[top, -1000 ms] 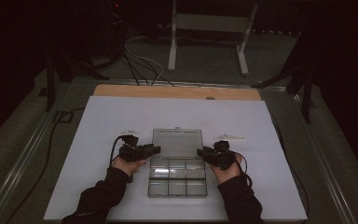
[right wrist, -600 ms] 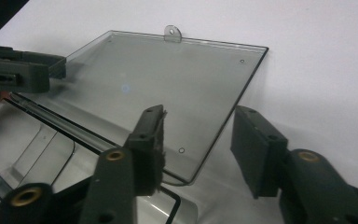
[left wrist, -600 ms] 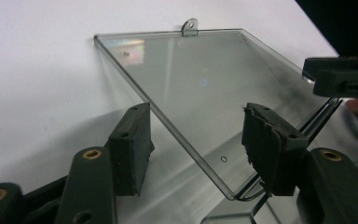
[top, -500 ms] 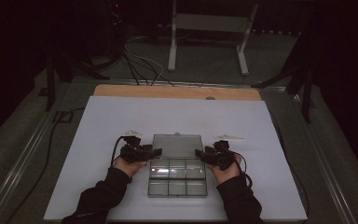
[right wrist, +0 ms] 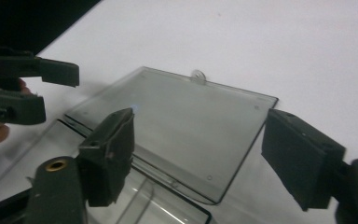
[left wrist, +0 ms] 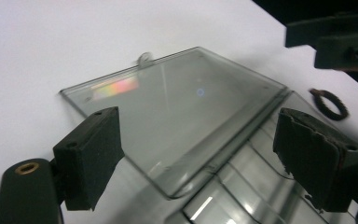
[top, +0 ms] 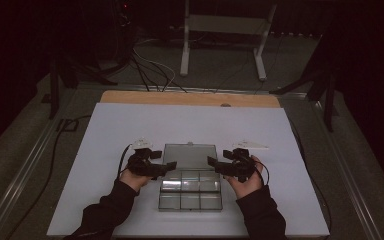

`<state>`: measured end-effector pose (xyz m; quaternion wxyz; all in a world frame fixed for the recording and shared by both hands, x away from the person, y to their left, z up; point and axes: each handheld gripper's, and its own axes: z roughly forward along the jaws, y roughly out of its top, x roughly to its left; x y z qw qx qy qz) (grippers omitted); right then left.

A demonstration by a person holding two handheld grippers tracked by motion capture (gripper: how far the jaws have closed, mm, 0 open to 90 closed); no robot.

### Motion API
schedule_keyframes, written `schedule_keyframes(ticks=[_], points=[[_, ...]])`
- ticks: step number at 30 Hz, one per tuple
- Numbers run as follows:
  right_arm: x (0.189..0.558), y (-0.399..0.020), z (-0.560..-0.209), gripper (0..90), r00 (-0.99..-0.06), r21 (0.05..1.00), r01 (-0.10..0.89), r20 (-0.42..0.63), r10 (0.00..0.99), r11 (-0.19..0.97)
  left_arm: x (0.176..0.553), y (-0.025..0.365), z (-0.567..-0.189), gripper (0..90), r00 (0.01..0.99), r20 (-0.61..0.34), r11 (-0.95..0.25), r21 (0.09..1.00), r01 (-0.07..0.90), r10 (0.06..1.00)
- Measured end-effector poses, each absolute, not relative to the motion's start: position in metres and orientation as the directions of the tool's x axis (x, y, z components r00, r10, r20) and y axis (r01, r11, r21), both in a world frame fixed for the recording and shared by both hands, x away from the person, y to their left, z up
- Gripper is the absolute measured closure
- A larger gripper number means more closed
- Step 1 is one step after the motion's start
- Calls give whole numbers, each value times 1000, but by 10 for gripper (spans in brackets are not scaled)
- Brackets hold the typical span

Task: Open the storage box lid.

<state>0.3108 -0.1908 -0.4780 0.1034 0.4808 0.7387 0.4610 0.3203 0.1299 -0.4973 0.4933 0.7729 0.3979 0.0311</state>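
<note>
A clear plastic compartment box (top: 190, 192) lies on the white table (top: 130, 125), its lid (top: 190, 156) swung open and lying flat behind it. My left gripper (top: 169, 167) hovers at the box's left side. Its jaws have just been opening and now stand wide apart over the lid's corner (left wrist: 182, 107) without touching it; left gripper (left wrist: 200, 149). My right gripper (top: 214, 164) mirrors it at the right side. Its jaws have also just been opening and are clear of the lid (right wrist: 182, 121); right gripper (right wrist: 205, 151). Each gripper view shows the other gripper beyond the lid.
A small black ring (left wrist: 328, 103) lies on the table beside the box. A wooden board (top: 190, 98) borders the table's far edge. Beyond it, a metal stand (top: 220, 45) and loose cables (top: 150, 70) sit on the dark floor.
Both pairs of jaws have spread apart at the lid's sides. The lid's far edge sits slightly lower in the picture than before. The hands have barely shifted.
</note>
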Motion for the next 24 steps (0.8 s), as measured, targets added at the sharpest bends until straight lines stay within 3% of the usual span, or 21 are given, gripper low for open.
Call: schedule_keyframes(ticks=[7, 10, 13, 24], points=[[303, -198, -469, 145, -576, 801, 588, 317, 754, 112, 308, 128, -488, 24, 750, -289, -263, 811, 522, 595], [300, -202, -464, 119, -588, 812, 574, 321, 743, 103, 305, 130, -485, 8, 765, -285, -271, 816, 510, 578], [297, -205, -459, 12, -607, 820, 560, 307, 733, 121, 302, 133, -484, 6, 781, -278, -275, 827, 491, 559], [287, -232, -457, 3, -609, 831, 543, 290, 739, 122, 281, 151, -480, 6, 828, -217, -274, 875, 400, 517]])
